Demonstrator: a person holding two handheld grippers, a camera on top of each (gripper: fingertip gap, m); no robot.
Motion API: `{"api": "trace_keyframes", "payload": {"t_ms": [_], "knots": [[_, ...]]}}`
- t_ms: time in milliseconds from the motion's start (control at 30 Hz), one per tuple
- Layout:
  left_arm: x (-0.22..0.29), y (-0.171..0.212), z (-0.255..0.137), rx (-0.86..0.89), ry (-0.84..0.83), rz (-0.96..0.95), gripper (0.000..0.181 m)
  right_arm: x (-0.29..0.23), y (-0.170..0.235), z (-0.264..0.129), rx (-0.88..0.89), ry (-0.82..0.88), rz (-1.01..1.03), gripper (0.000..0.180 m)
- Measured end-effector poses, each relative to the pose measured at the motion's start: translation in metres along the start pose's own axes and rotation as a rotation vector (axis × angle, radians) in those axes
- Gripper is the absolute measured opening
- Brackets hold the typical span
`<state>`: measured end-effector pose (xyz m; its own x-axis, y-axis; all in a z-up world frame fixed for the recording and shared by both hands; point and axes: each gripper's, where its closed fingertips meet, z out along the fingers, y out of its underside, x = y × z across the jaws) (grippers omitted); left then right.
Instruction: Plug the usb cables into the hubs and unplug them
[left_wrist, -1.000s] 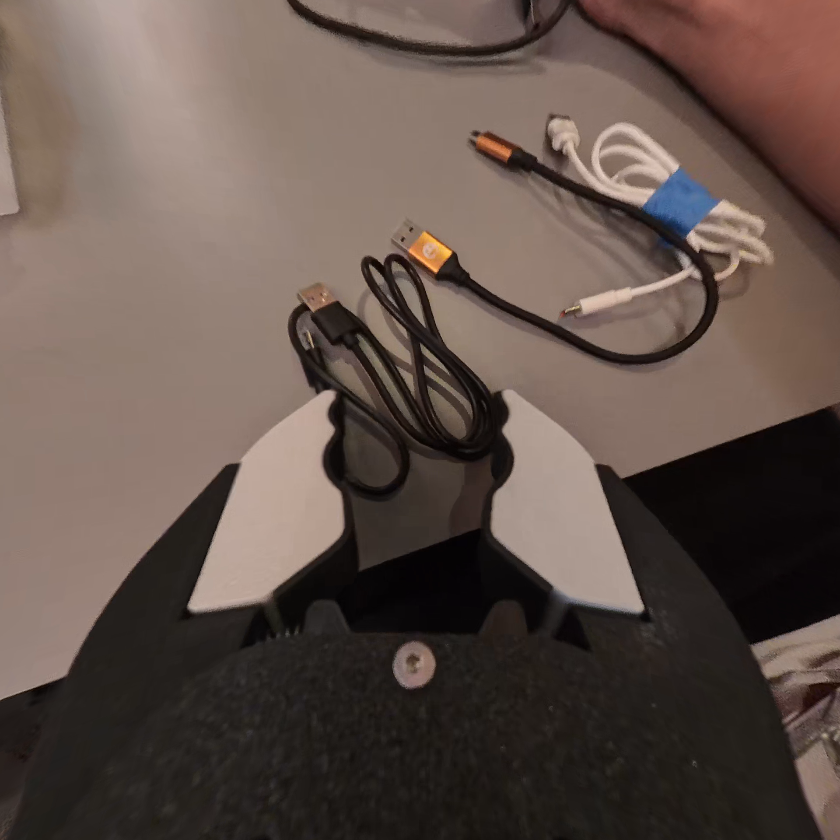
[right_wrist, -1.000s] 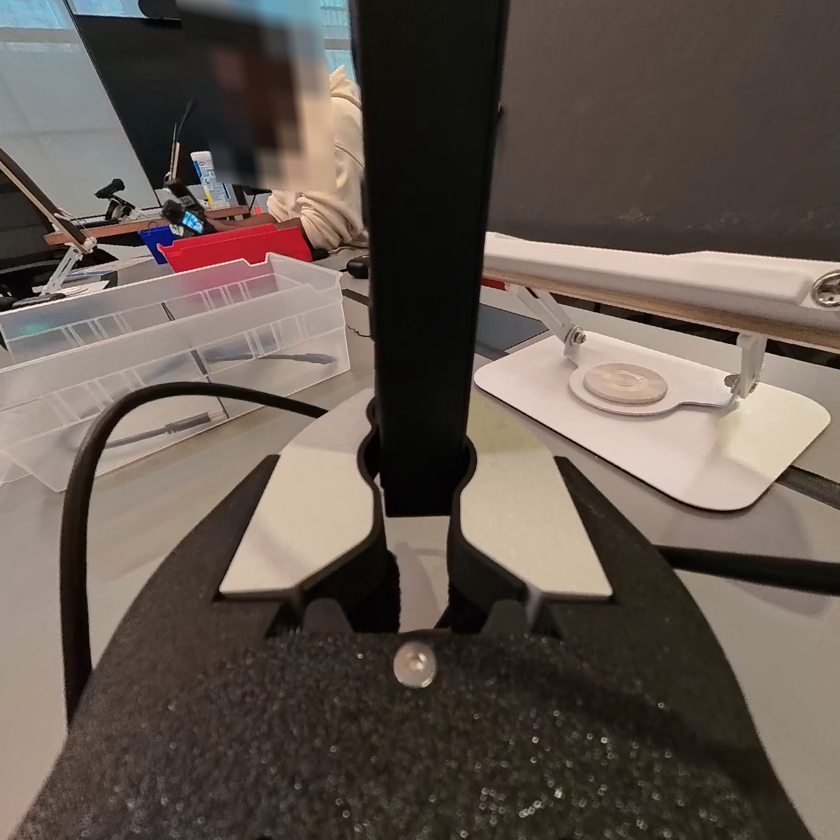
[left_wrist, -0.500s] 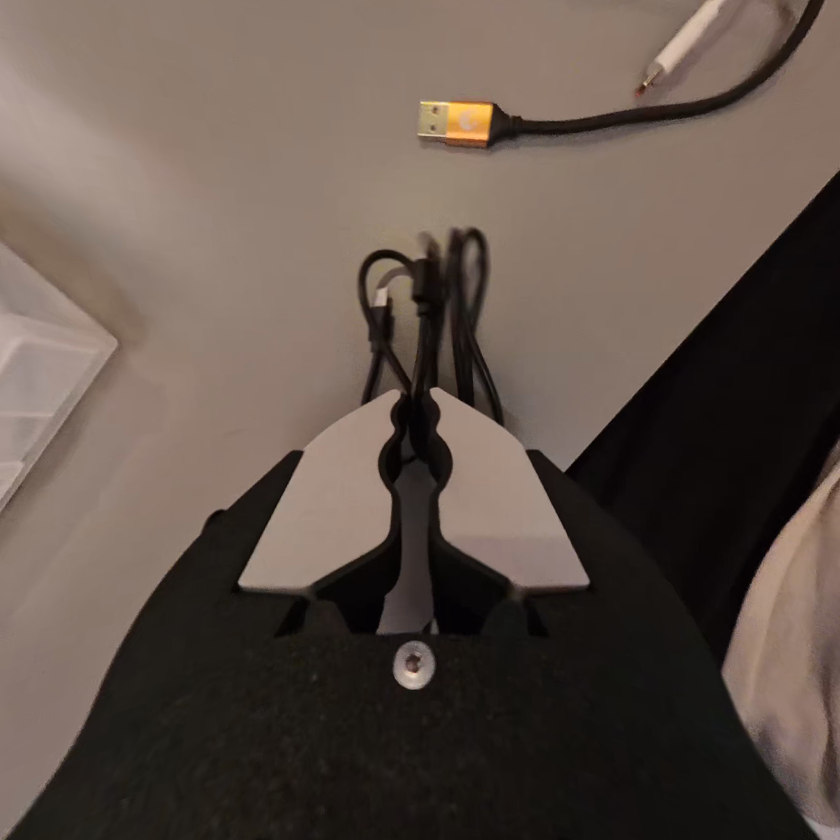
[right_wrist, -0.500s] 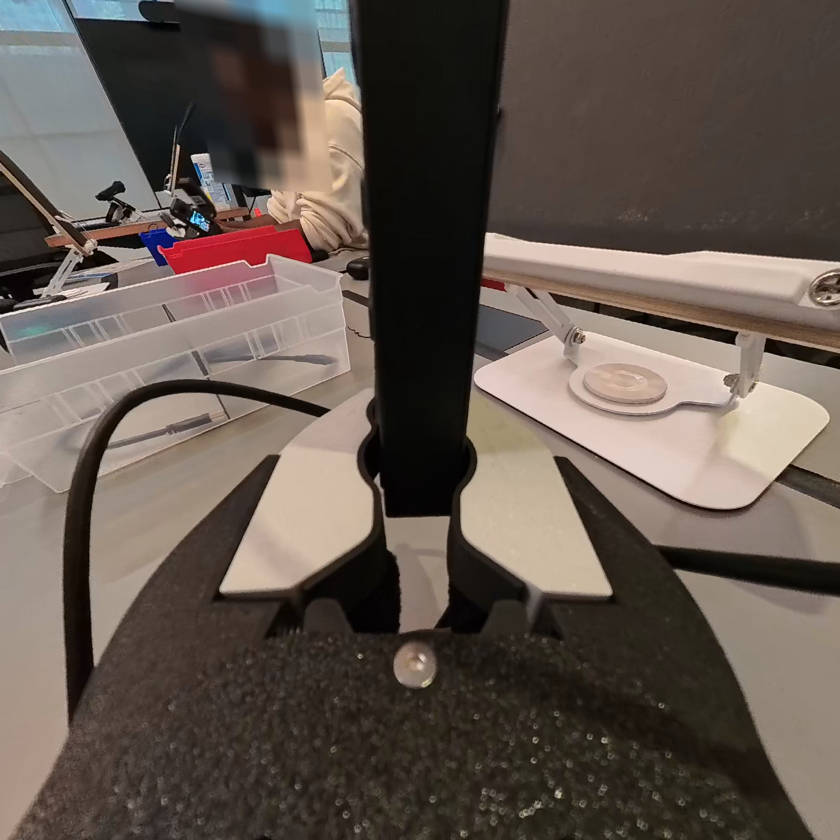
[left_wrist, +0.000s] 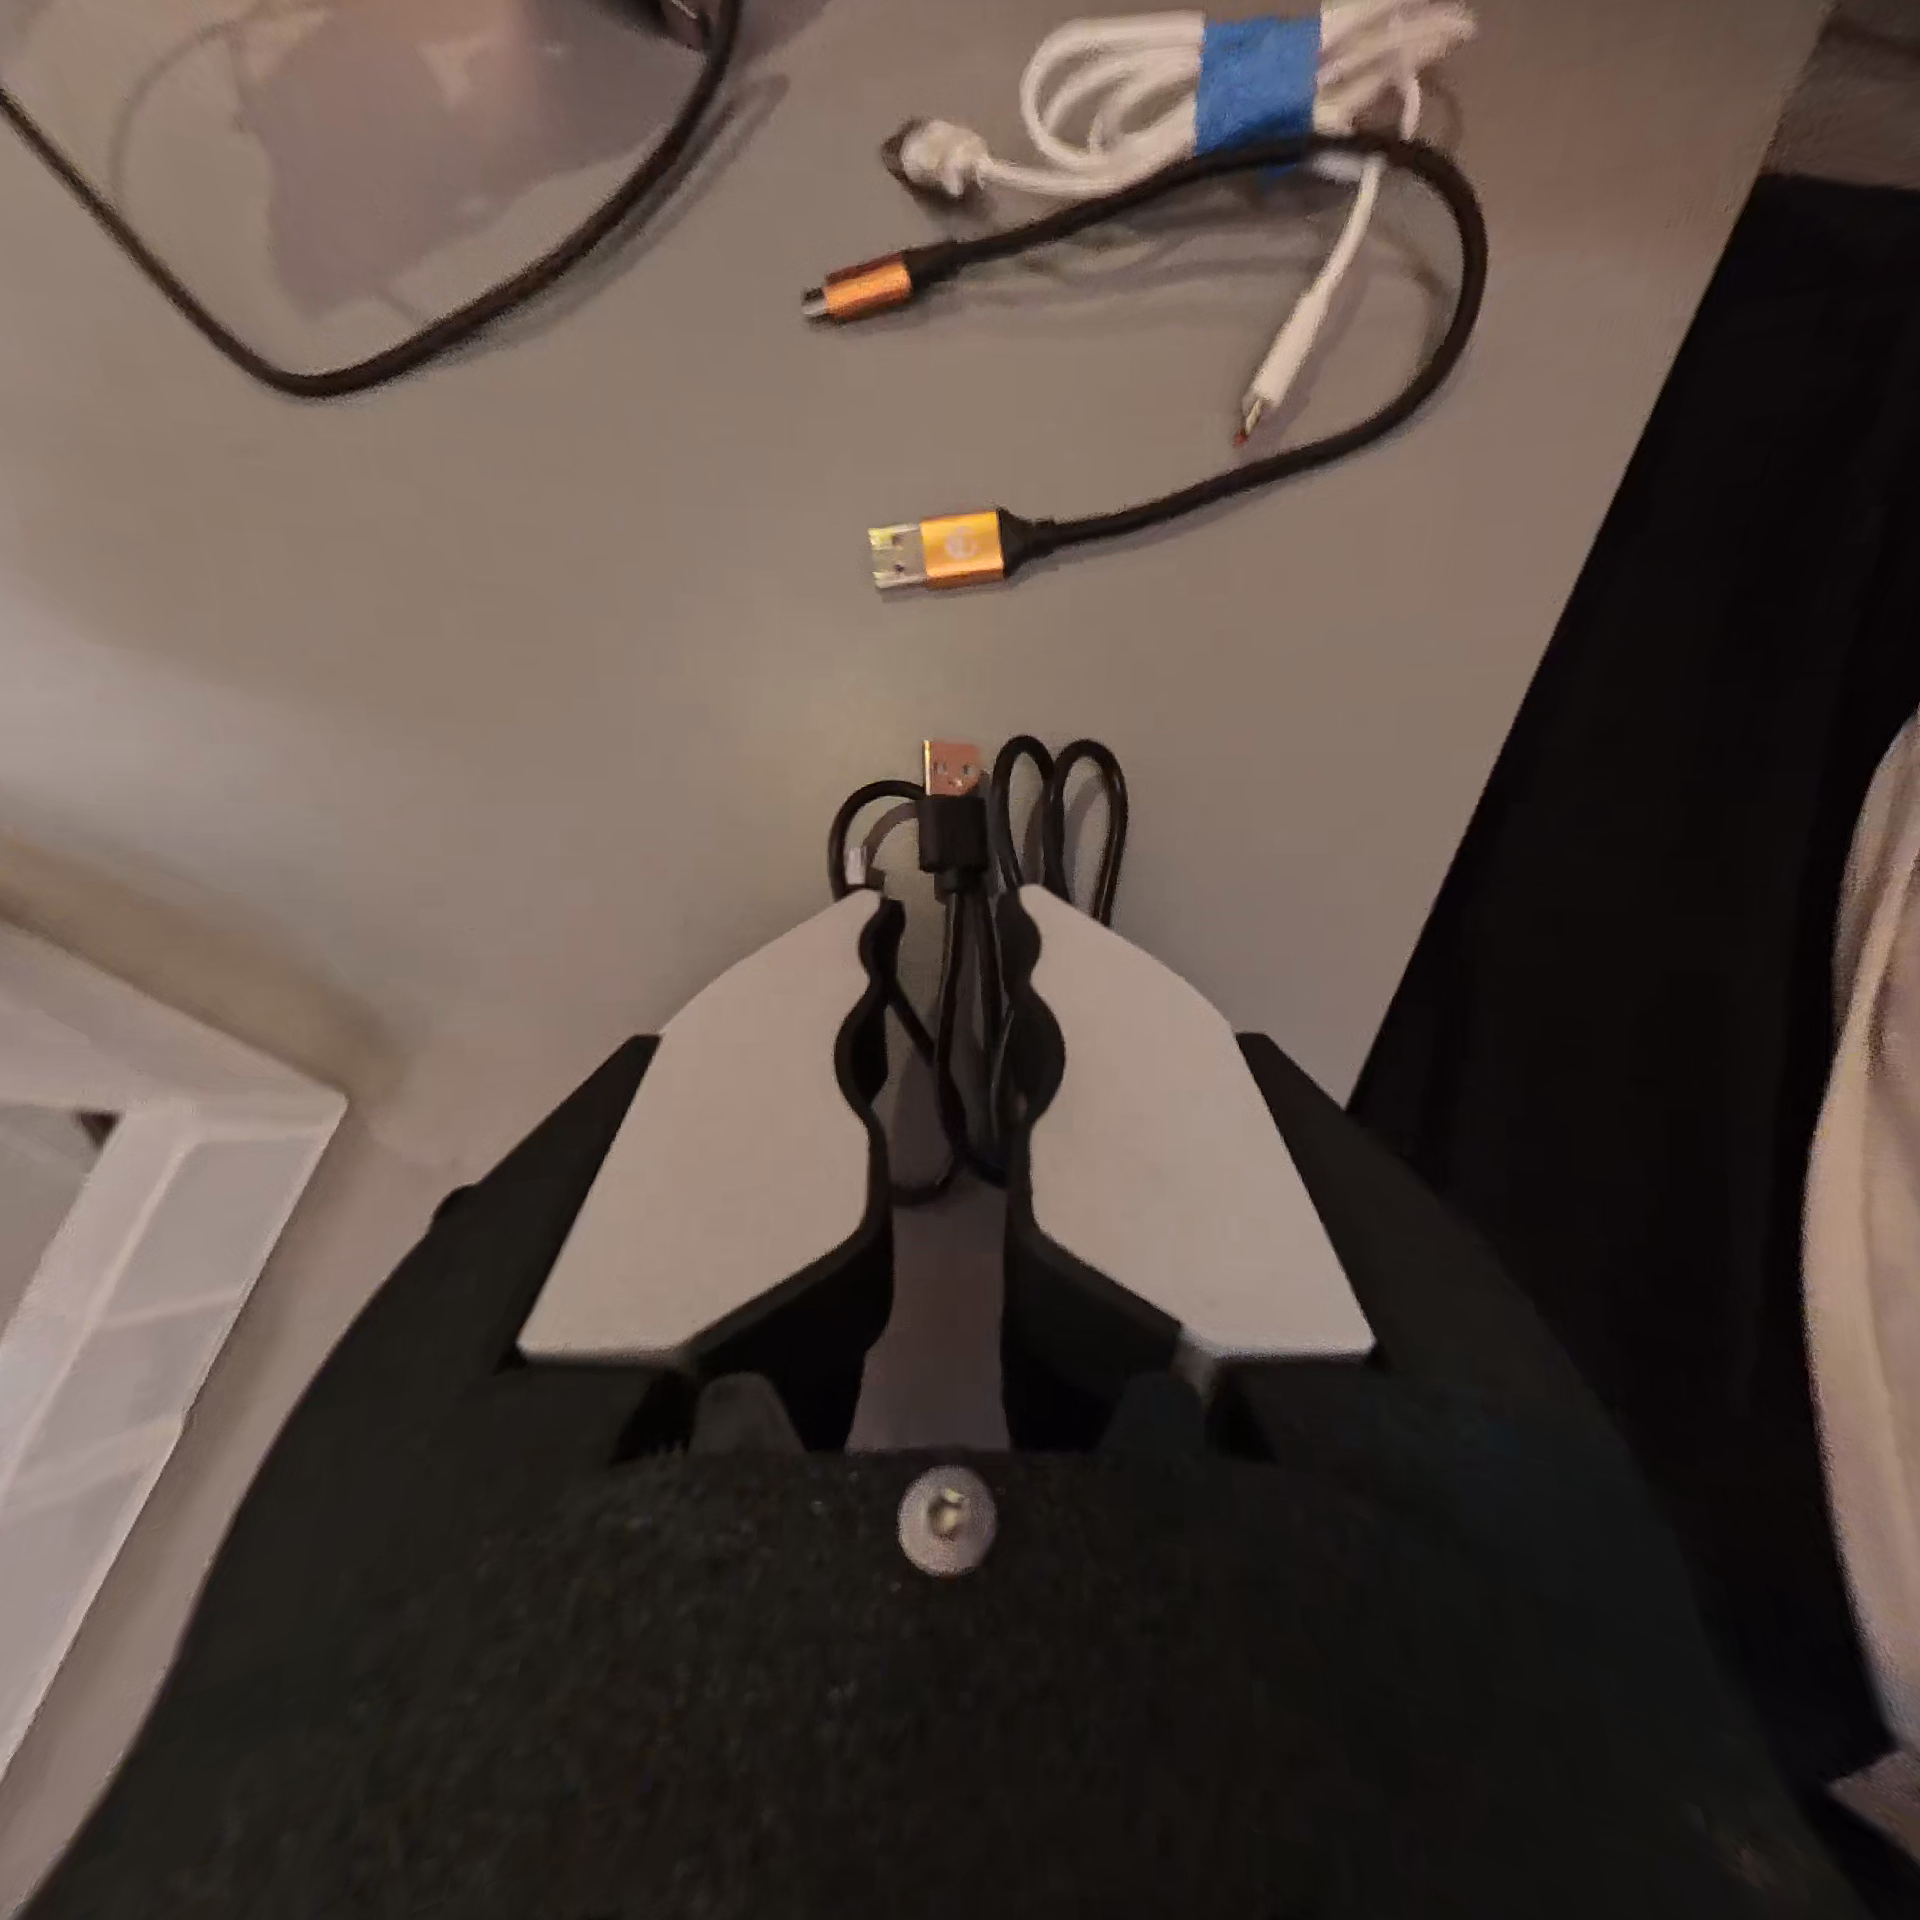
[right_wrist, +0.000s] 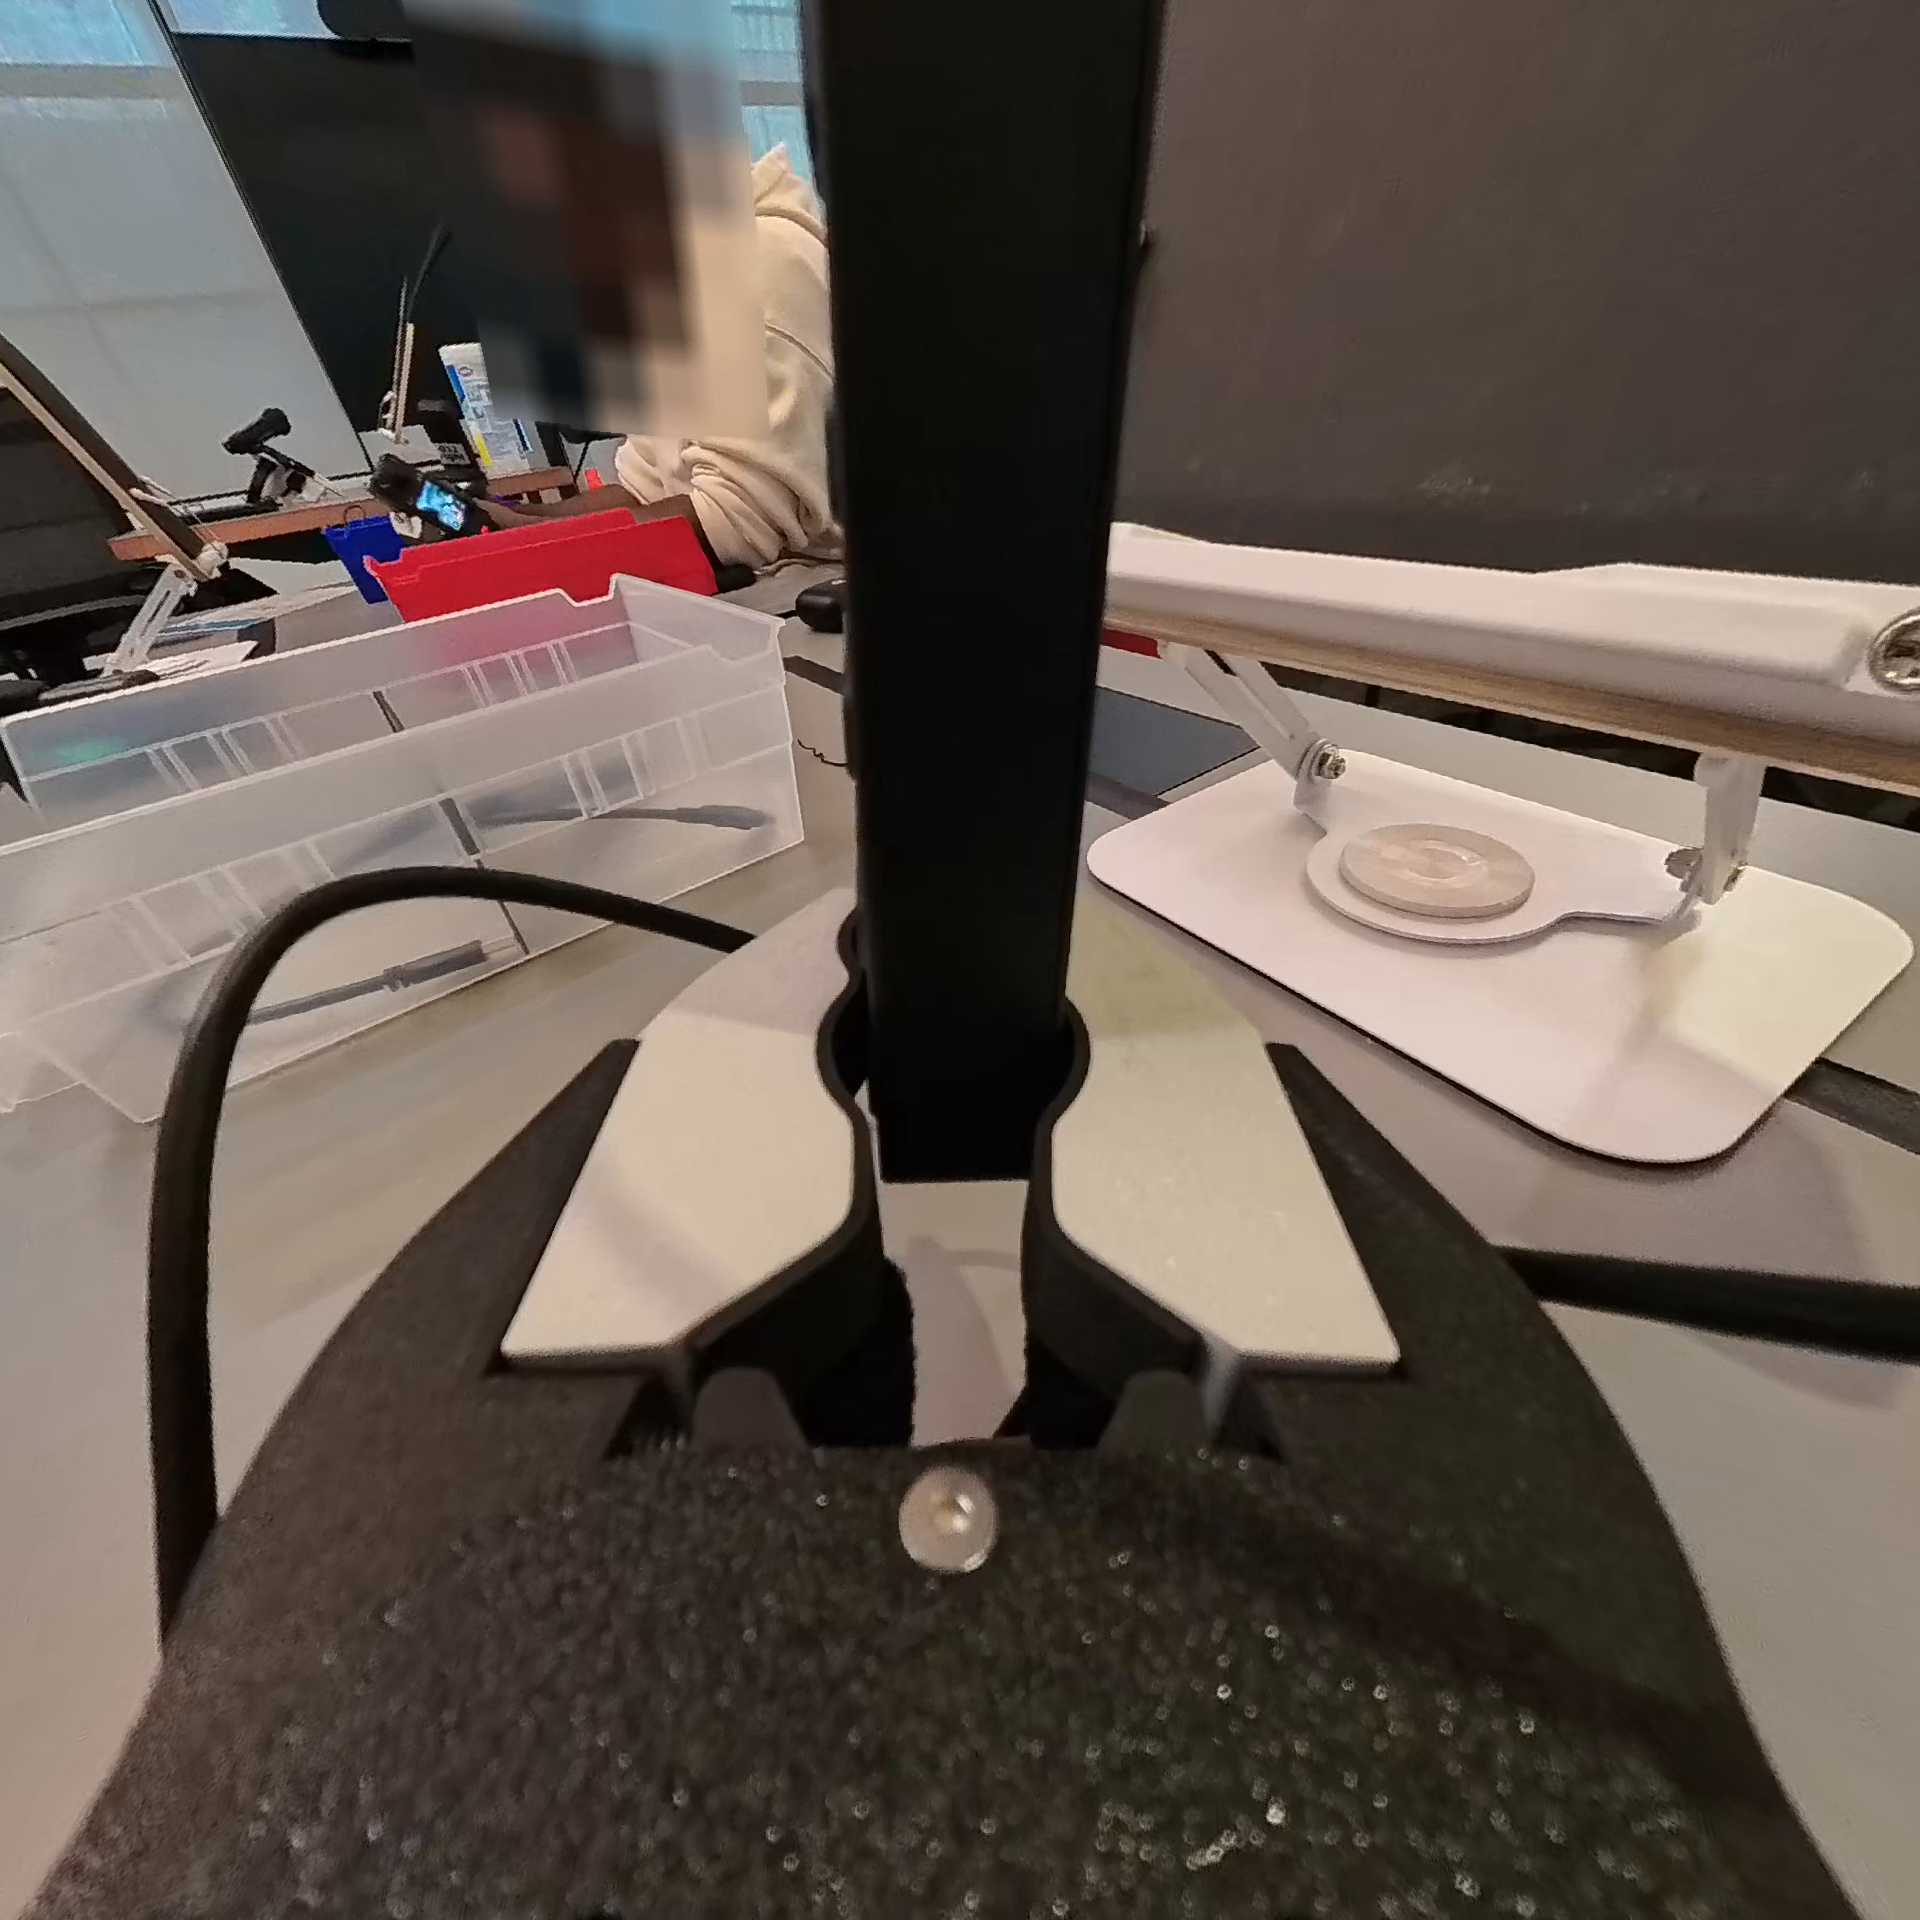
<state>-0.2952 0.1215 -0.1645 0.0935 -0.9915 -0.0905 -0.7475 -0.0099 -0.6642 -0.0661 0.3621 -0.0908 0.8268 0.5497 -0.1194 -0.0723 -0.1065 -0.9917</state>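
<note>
The left gripper (left_wrist: 951, 914) is clamped on the thin black USB cable (left_wrist: 966, 997) over the grey table (left_wrist: 520, 623). Best to regrip nearer its plug (left_wrist: 951, 821); the right gripper (right_wrist: 961, 1029) squeezes the upright black hub (right_wrist: 977, 520) — hold it steady.

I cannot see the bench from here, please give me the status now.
Left gripper fingers partly closed around thin black cable, grip unconfirmed. Right gripper shut on black hub, upright. Orange-plug cable loose ahead, path open.
</note>
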Motion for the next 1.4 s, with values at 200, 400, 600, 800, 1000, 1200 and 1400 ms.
{"api": "trace_keyframes", "payload": {"t_ms": [200, 400, 600, 800, 1000, 1200, 1400], "knots": [[-0.004, 0.015, 0.017, -0.033, -0.036, 0.121, 0.017, 0.0, 0.0, 0.0, -0.001, -0.005, 0.003, 0.028], [-0.001, 0.016, 0.018, 0.021, -0.032, 0.121, 0.003, -0.001, 0.0, 0.0, -0.004, -0.006, 0.002, 0.028], [-0.011, -0.007, 0.003, 0.133, 0.023, -0.109, 0.003, -0.001, 0.0, 0.0, -0.004, -0.004, -0.002, 0.028], [-0.041, -0.099, -0.035, 0.306, 0.129, -0.325, 0.002, -0.004, -0.008, -0.004, 0.045, 0.008, -0.059, 0.028], [-0.09, -0.185, -0.018, 0.333, 0.255, -0.477, 0.003, -0.005, -0.016, -0.008, 0.083, 0.059, -0.123, 0.028], [-0.126, -0.224, 0.044, 0.199, 0.333, -0.54, 0.003, -0.008, -0.011, -0.005, 0.045, 0.083, -0.175, 0.028], [-0.149, -0.227, 0.075, 0.173, 0.36, -0.682, 0.003, -0.009, -0.009, -0.004, 0.036, 0.076, -0.177, 0.028]]}}
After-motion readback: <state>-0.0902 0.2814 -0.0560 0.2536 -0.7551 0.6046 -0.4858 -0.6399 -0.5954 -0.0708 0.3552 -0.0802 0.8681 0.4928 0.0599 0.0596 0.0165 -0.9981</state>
